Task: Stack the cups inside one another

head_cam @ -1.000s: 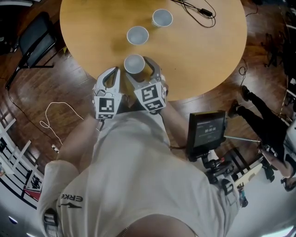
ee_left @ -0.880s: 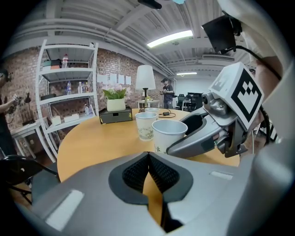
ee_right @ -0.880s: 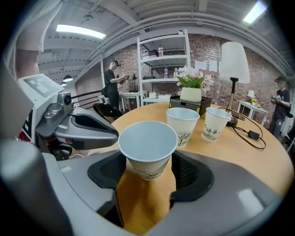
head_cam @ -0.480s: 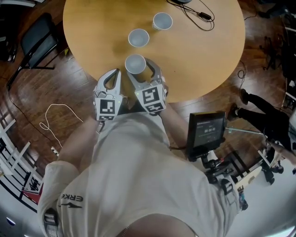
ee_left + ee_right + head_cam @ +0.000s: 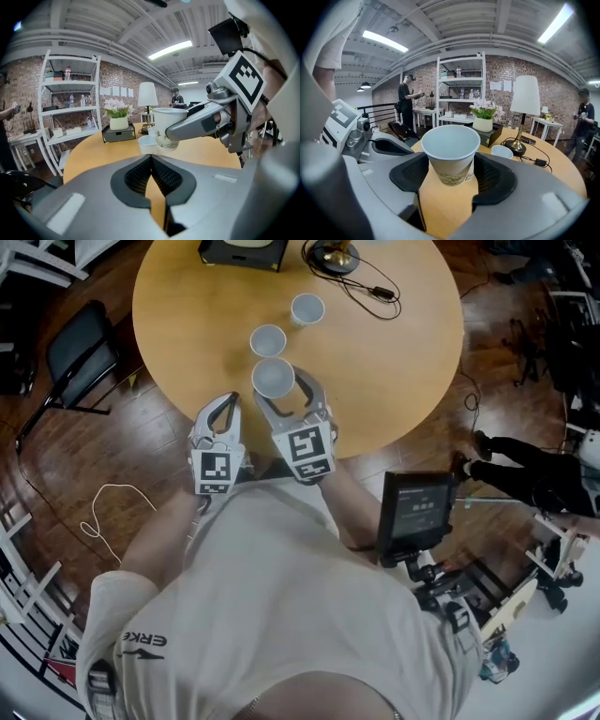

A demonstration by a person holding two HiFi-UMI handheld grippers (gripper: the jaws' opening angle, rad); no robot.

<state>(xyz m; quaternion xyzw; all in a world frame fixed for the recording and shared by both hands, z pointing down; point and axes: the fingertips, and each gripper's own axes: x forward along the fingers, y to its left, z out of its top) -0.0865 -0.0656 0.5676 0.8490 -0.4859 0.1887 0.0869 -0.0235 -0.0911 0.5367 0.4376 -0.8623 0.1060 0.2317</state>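
Three white paper cups are on or over the round wooden table (image 5: 394,362). My right gripper (image 5: 275,382) is shut on the nearest cup (image 5: 273,377), holding it upright above the table's near edge. Its jaws have just been closing on this cup (image 5: 451,152), whose patterned wall sits between the pads. A second cup (image 5: 268,340) stands just beyond it, and a third cup (image 5: 307,308) farther back and right. My left gripper (image 5: 231,397) is shut and empty, just left of the held cup. In the left gripper view its pads (image 5: 151,157) meet, with the held cup (image 5: 168,126) ahead.
At the table's far side are a black box with flowers (image 5: 242,251), a lamp base (image 5: 335,253) and a black cable (image 5: 375,292). A black chair (image 5: 80,343) stands left of the table. A screen on a stand (image 5: 417,512) is at my right.
The right gripper has lifted the near cup off the table, toward the second cup. The left gripper rose slightly beside it.
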